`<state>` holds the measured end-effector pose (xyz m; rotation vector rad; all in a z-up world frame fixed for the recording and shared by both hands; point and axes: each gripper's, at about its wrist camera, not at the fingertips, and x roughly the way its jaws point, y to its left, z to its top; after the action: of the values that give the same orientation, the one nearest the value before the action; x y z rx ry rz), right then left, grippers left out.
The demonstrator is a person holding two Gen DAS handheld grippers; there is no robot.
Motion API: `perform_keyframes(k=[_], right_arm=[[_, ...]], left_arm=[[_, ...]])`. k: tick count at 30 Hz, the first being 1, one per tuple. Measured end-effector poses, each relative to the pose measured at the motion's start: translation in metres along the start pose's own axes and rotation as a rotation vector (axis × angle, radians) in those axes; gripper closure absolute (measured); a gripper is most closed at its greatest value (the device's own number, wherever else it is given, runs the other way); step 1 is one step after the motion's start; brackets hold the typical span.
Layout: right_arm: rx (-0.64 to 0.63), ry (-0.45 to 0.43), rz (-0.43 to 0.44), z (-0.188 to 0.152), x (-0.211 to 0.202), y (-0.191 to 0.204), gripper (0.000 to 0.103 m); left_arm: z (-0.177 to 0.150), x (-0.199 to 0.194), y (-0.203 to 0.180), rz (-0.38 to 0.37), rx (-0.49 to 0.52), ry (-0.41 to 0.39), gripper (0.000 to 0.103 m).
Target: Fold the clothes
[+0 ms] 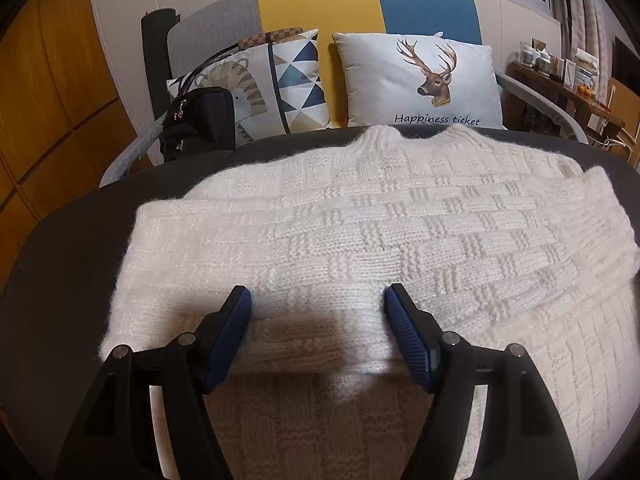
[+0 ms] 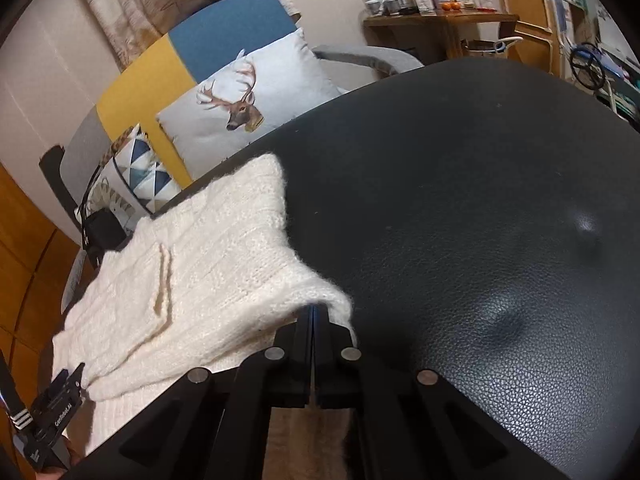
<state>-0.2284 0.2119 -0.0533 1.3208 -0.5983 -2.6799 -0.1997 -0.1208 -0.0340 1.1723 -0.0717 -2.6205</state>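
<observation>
Here the right tool [image 2: 314,316] is pinching a corner of the white knit sweater [image 1: 380,232] with its jaws closed tight; that thin, fuzzy bite looks liable to slip if pulled hard. The left tool [image 1: 318,304] is hovering wide over the near hem. The sweater is spreading toward twelve o'clock across the dark counter [image 2: 460,184].
</observation>
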Motion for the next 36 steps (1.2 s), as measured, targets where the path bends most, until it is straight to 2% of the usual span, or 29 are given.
perform_keyframes(k=[2, 4, 6, 8, 13, 16, 17, 21, 24, 26, 29, 32, 36], right_arm=[[-0.01, 0.024, 0.036, -0.002, -0.014, 0.01, 0.101], [-0.024, 0.006, 0.081, -0.006, -0.034, 0.022, 0.096], [-0.09, -0.041, 0.106, -0.007, -0.049, 0.039, 0.095], [-0.19, -0.059, 0.113, -0.001, -0.045, 0.063, 0.095], [-0.209, 0.007, 0.086, 0.031, 0.012, 0.077, 0.095], [-0.205, 0.068, 0.053, 0.05, 0.05, 0.068, 0.095], [-0.183, 0.067, 0.053, 0.054, 0.055, 0.062, 0.101], [-0.081, 0.043, 0.066, 0.069, 0.072, 0.037, 0.103], [-0.049, 0.014, 0.06, 0.067, 0.075, 0.031, 0.103], [-0.112, 0.018, 0.005, 0.064, 0.07, 0.044, 0.103], [-0.211, -0.029, 0.068, 0.058, 0.048, 0.076, 0.097], [-0.344, -0.002, 0.207, 0.046, 0.044, 0.125, 0.095], [-0.536, 0.068, 0.208, 0.025, 0.075, 0.188, 0.093]], left_arm=[[0.001, 0.0, 0.003, -0.012, -0.01, 0.0, 0.031], [0.001, -0.001, 0.004, -0.015, -0.013, 0.0, 0.03], [0.001, -0.001, 0.002, -0.005, -0.008, -0.001, 0.029], [0.001, -0.003, -0.001, 0.014, 0.005, -0.006, 0.028], [0.001, -0.002, 0.006, -0.012, -0.026, -0.001, 0.025], [0.0, -0.001, 0.005, -0.014, -0.028, 0.0, 0.025], [0.0, -0.001, 0.005, -0.013, -0.028, 0.0, 0.025], [0.0, 0.0, 0.006, -0.02, -0.032, -0.001, 0.024], [0.0, 0.0, 0.004, -0.018, -0.032, -0.002, 0.024], [0.0, 0.0, 0.004, -0.02, -0.035, -0.003, 0.024], [0.001, 0.0, 0.004, -0.019, -0.035, -0.004, 0.024], [0.001, 0.0, 0.004, -0.017, -0.035, -0.004, 0.024], [0.0, -0.001, 0.005, -0.023, -0.041, -0.005, 0.024]])
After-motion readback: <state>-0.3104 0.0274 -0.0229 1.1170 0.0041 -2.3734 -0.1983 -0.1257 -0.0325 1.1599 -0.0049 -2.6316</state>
